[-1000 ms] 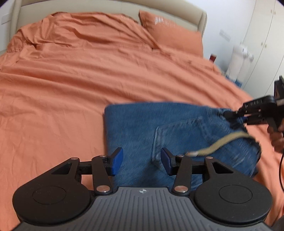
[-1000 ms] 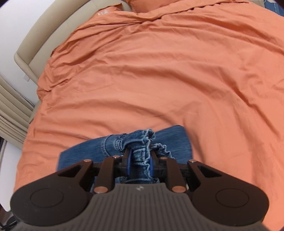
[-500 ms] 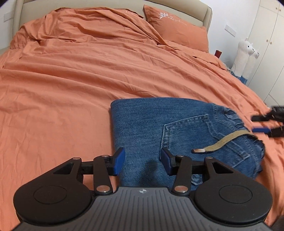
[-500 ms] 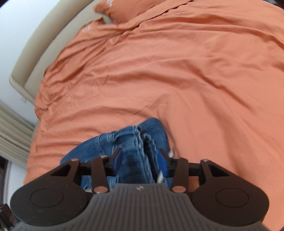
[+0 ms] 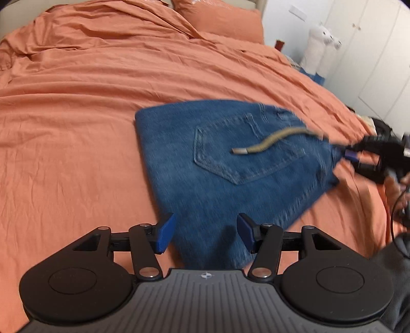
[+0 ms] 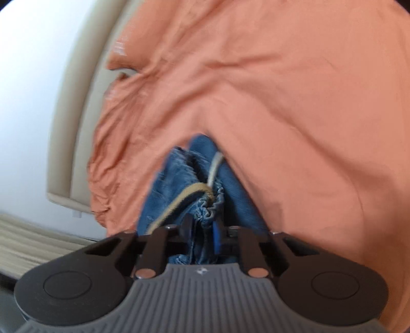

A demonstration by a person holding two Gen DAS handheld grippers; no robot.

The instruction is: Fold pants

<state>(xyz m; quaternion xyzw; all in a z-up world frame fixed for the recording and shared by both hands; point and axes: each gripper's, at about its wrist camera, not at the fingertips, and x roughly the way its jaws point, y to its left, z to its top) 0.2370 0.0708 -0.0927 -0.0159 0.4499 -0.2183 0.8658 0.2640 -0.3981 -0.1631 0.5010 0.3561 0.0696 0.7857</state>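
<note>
Folded blue denim pants (image 5: 217, 166) lie on the orange bed cover, back pocket up, with a tan drawstring (image 5: 271, 139) across them. My left gripper (image 5: 205, 230) hovers over the near edge of the pants. Its jaws are opening, and nothing is pinched between the blue pads. My right gripper (image 5: 351, 153) is at the right end of the pants. In the right wrist view its jaws (image 6: 202, 230) are closing onto the gathered waistband (image 6: 207, 210), and the denim fills the gap between the pads. The drawstring (image 6: 184, 197) loops just ahead of them.
The orange duvet (image 5: 77, 115) covers the whole bed, with a pillow (image 5: 220, 23) at the head. A beige headboard (image 6: 74, 115) is behind. A white plush toy (image 5: 320, 43) and white wardrobe doors (image 5: 371, 51) stand to the right. A hand (image 5: 394, 184) holds the right gripper.
The right gripper let go of the waistband, then clamped on it again and rolled. The pants have swung so the waistband end points right. The left jaws stand wider.
</note>
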